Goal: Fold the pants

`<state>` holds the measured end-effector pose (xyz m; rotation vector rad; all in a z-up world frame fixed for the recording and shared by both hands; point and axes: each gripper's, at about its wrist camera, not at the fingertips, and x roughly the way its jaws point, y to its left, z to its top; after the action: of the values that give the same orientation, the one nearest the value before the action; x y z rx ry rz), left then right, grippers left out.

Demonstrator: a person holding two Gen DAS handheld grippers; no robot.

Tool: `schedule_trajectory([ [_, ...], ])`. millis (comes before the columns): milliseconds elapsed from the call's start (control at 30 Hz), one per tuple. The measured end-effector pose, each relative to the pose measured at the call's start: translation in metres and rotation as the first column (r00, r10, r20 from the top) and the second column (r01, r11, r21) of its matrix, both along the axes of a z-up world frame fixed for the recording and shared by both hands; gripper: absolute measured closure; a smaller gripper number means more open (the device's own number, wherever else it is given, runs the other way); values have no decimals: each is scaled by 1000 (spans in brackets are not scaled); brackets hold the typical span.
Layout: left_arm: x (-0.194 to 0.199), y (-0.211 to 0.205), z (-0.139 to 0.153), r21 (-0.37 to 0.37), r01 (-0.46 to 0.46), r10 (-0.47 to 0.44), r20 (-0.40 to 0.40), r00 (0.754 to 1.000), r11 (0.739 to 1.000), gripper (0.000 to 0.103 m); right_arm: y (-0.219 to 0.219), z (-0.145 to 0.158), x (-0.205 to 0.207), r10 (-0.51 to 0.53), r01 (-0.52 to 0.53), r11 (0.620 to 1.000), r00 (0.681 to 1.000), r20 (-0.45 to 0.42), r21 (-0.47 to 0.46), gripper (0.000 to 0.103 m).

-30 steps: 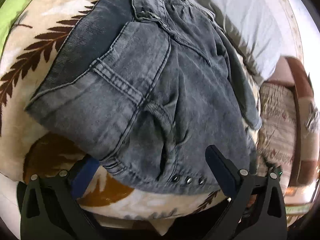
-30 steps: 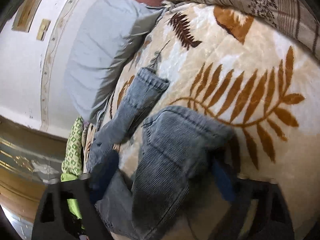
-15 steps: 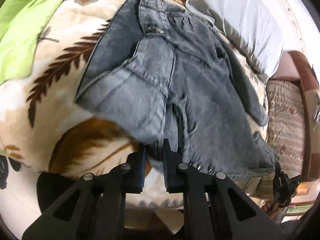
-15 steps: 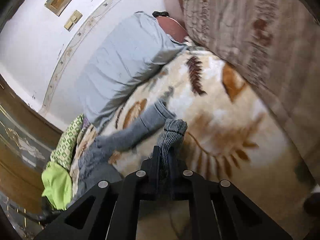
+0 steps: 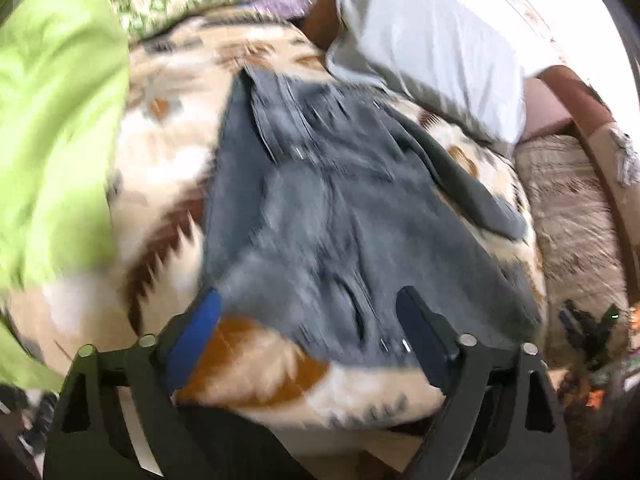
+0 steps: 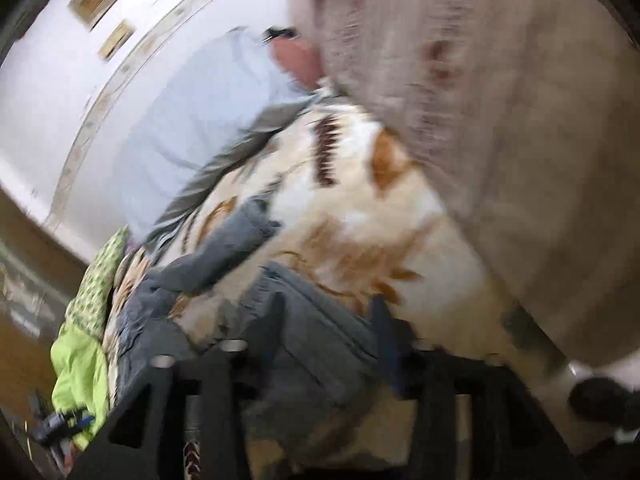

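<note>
both grippers let go and the pants settled back on the bed

half a second before, each tool was pinched shut on denim; now both stood spread apart with nothing between the fingers, and both views had blurred with motion.

the bed blanket [image 5: 168, 168], cream with brown leaf prints, carried everything. the pants [image 5: 320, 216], grey-blue jeans, lay on it, not yet folded: from the left wrist view the waist end sat nearest the camera and the body ran away toward the pale pillow [image 5: 432, 40]. from the right wrist view the two legs lay apart, one cuff reaching toward the pillow, the other cuff close under the tool. a green cloth [image 5: 52, 112] lay beside the pants on the blanket.

the left gripper [image 5: 308, 308] hung over the waistband, jaws wide, touching no cloth that could be made out. the right gripper [image 6: 328, 316] straddled the near leg cuff with its jaws apart; the blur hid whether the fingers brushed the fabric.

by my judgement this was the laying-out step, or a release between grasps, with the first fold still to come. the next move would call for fresh grips, waist on the left and cuff on the right, and for bringing one leg over onto the other so the seams line up.

no containers showed in either view.
</note>
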<state>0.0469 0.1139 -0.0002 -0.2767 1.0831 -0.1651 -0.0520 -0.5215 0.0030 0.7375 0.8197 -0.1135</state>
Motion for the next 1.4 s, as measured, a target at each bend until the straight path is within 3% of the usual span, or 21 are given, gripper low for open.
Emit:
schedule_trajectory([
  [200,70,14,-50,73,-48,62,-198,978,996,13,38,-25,91,176,-179,983,980,-92,-29,43],
  [333,80,20,-67,7,-67,66,-256,964,998,13,49,-49,123,194,-216,971,963,-185,-103,43],
  [433,77,10,-77,-49,-18,3,-298,955,999,13,59,-66,139,241,-275,954,939,-245,-117,40],
  [500,74,-3,-82,-42,28,-39,-304,952,999,13,73,-64,141,302,-353,915,920,-249,-194,58],
  [533,70,-11,-82,-11,53,-54,-286,957,999,15,80,-62,141,329,-389,892,908,-260,-230,86],
  [600,66,-24,-77,43,76,-63,-254,965,996,40,87,-58,139,345,-423,858,895,-283,-291,90],
  [633,64,-28,-73,16,82,-75,-254,964,997,60,89,-52,136,351,-430,845,894,-278,-319,91],
  [667,63,-29,-69,-2,79,-77,-251,965,997,66,88,-43,132,350,-422,842,902,-254,-336,92],
  [767,61,-34,-63,58,75,-59,-227,972,996,66,63,-20,121,271,-312,879,949,-160,-361,92],
  [800,62,-34,-66,78,72,-52,-236,970,994,66,52,-23,121,242,-287,891,956,-169,-351,92],
  [900,62,-38,-81,110,59,-27,-272,962,992,66,33,-46,120,186,-260,903,954,-233,-341,92],
  [1000,58,-43,-78,118,45,-13,-254,967,992,65,18,-65,113,126,-209,926,957,-262,-315,91],
  [1200,47,-37,-75,126,44,-11,-253,967,991,60,-15,-47,92,9,-51,966,987,-162,-253,91],
  [1333,41,-30,-73,128,23,9,-249,968,992,59,-20,-54,91,-12,-68,952,966,-259,-298,93],
  [1400,37,-26,-69,121,25,7,-253,967,992,59,-27,-46,81,-42,-18,965,975,-218,-263,90],
])
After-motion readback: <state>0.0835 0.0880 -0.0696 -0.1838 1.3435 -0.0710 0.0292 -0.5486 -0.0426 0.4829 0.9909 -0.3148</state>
